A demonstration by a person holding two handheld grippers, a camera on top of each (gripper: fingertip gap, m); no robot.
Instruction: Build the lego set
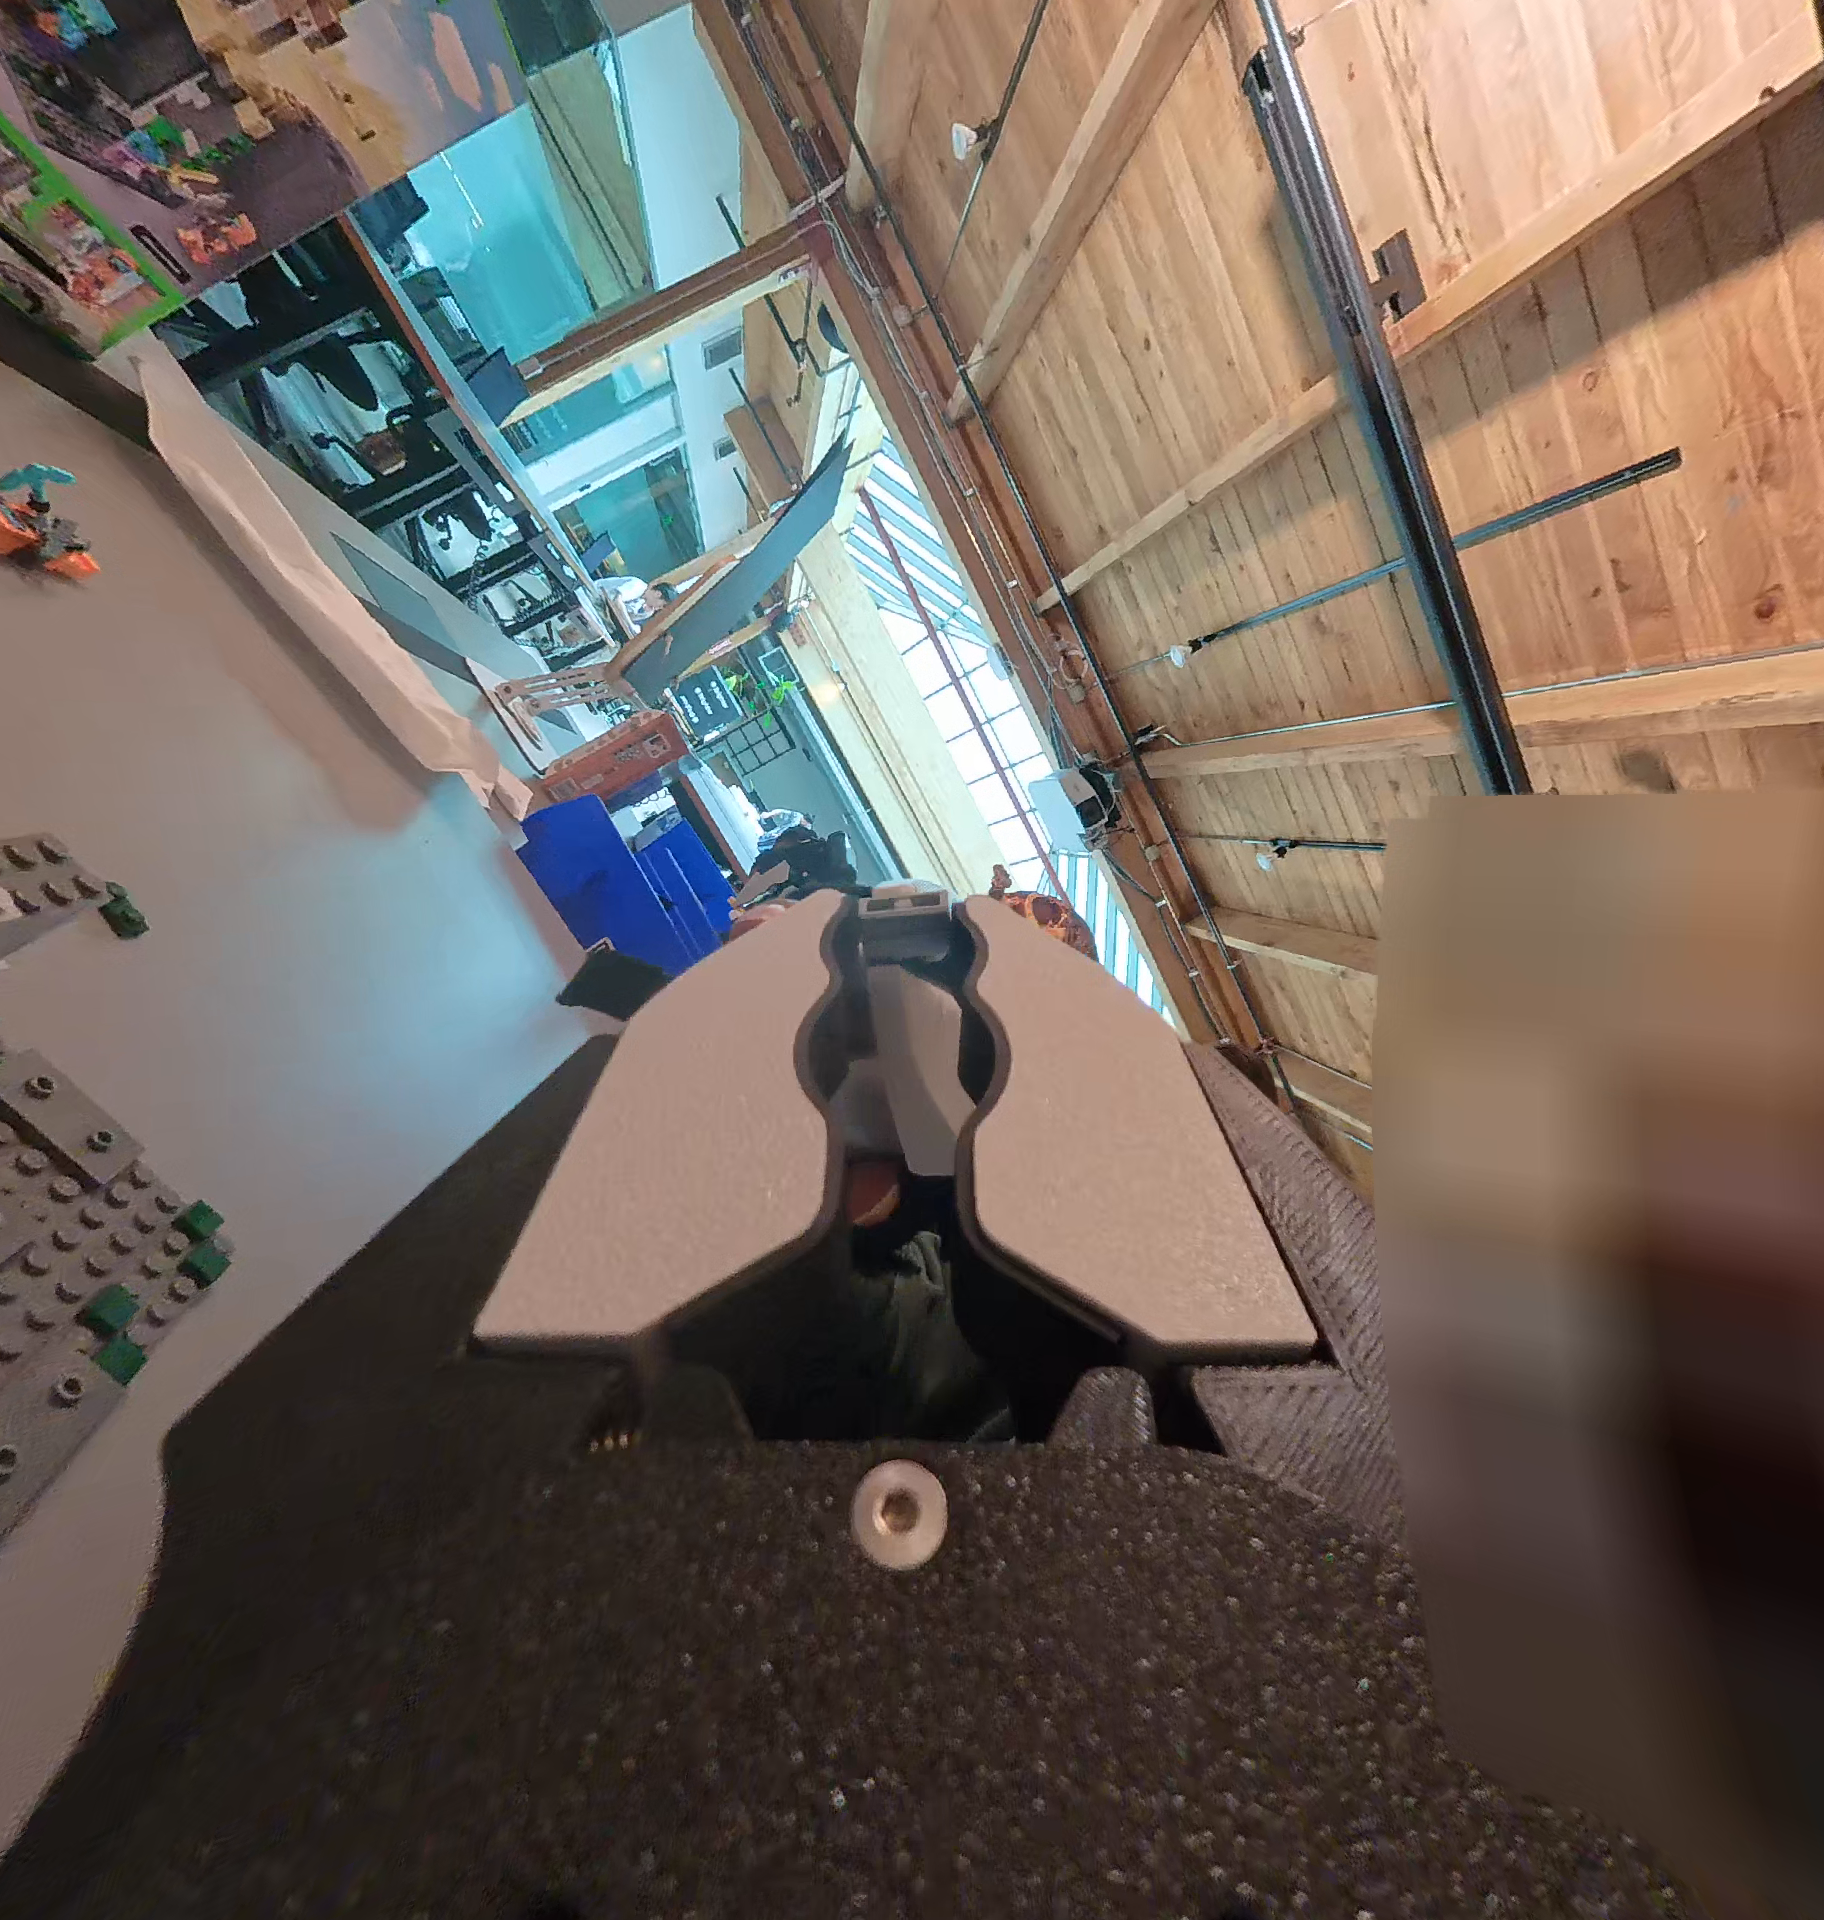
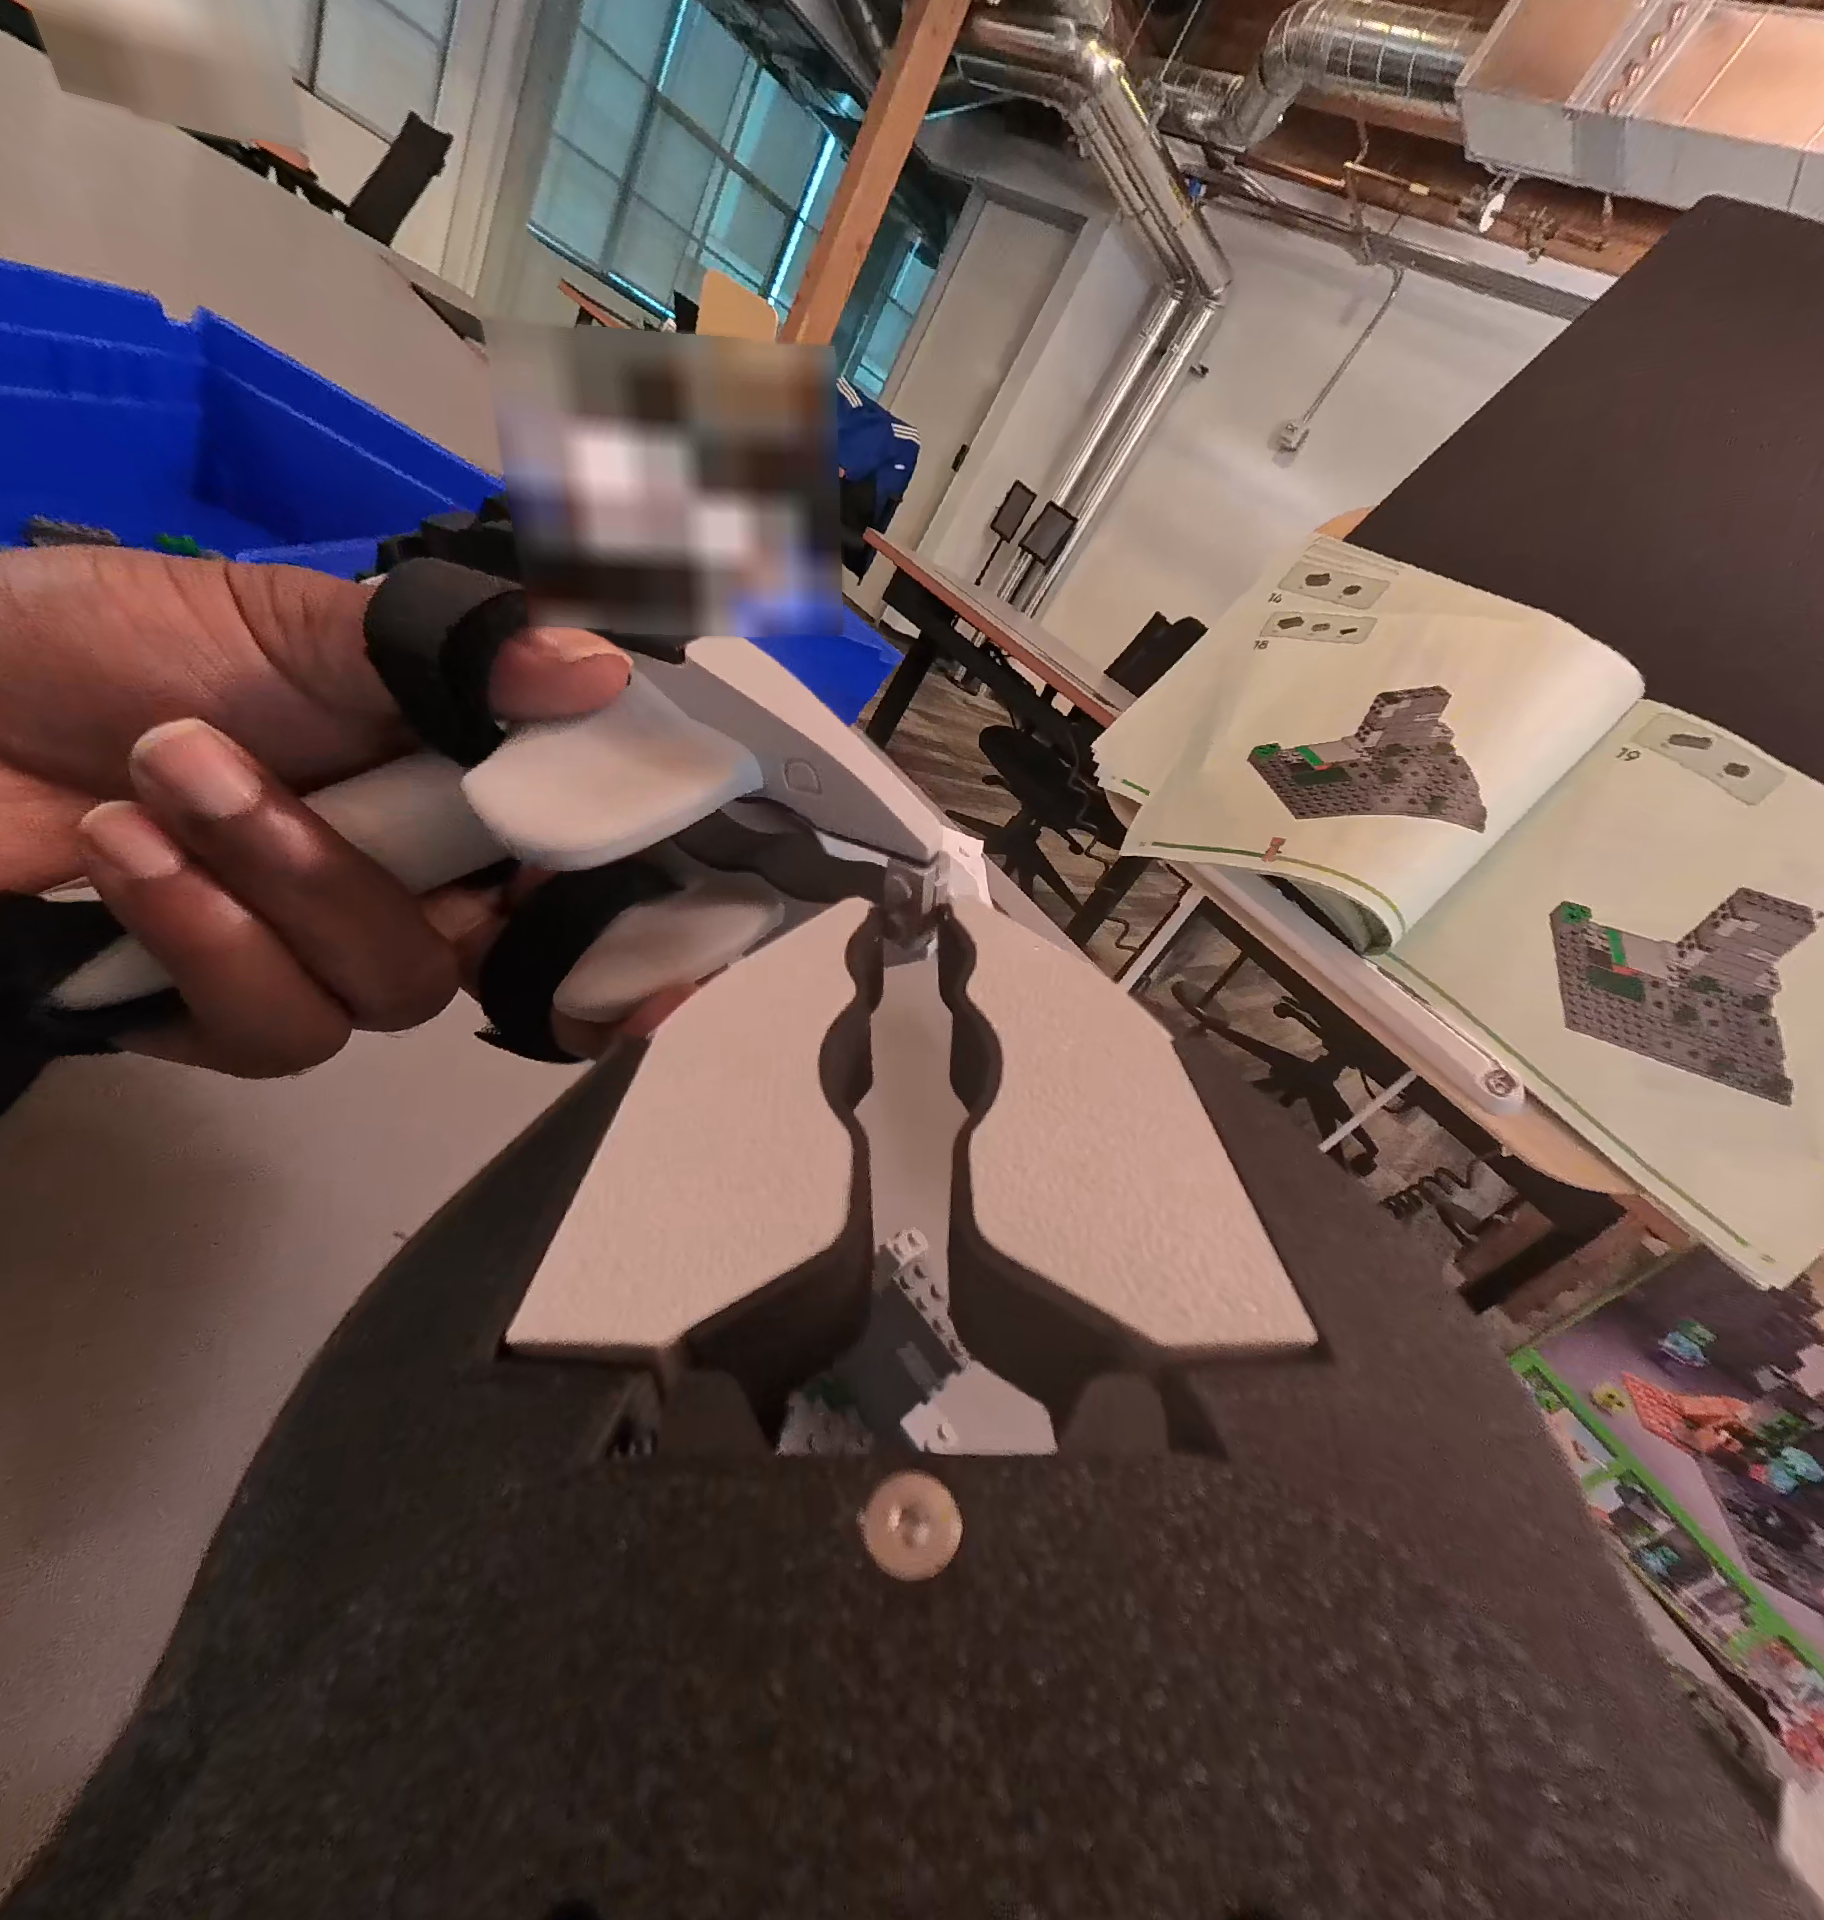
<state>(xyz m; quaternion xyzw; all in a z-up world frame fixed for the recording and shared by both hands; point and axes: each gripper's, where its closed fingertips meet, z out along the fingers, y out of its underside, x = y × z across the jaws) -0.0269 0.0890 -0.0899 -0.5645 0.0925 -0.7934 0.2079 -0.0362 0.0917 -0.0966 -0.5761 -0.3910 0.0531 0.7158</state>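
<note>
In the left wrist view my left gripper (image 1: 903, 920) is shut on a small grey lego piece (image 1: 903, 912) with a lighter bit on top, held up in the air. In the right wrist view my right gripper (image 2: 908, 940) is shut on the same small grey piece (image 2: 908, 914). The left gripper (image 2: 923, 862), held by a hand (image 2: 212, 790), comes in from the left and meets it tip to tip there. The grey lego build (image 1: 46, 1247) with green bits sits on the table at the left. Part of it shows between the right fingers (image 2: 913, 1340).
An open instruction booklet (image 2: 1510, 883) lies at the right, with the lego box (image 2: 1718, 1507) below it. Blue bins (image 2: 160, 416) stand at the left. A small orange lego model (image 1: 25, 530) sits on the grey table (image 1: 264, 831), near another box (image 1: 56, 187). The grippers are tip to tip, or close to it. Both grippers' tips are roughly 35 centimetres from the small orange lego model (image 1: 25, 530).
</note>
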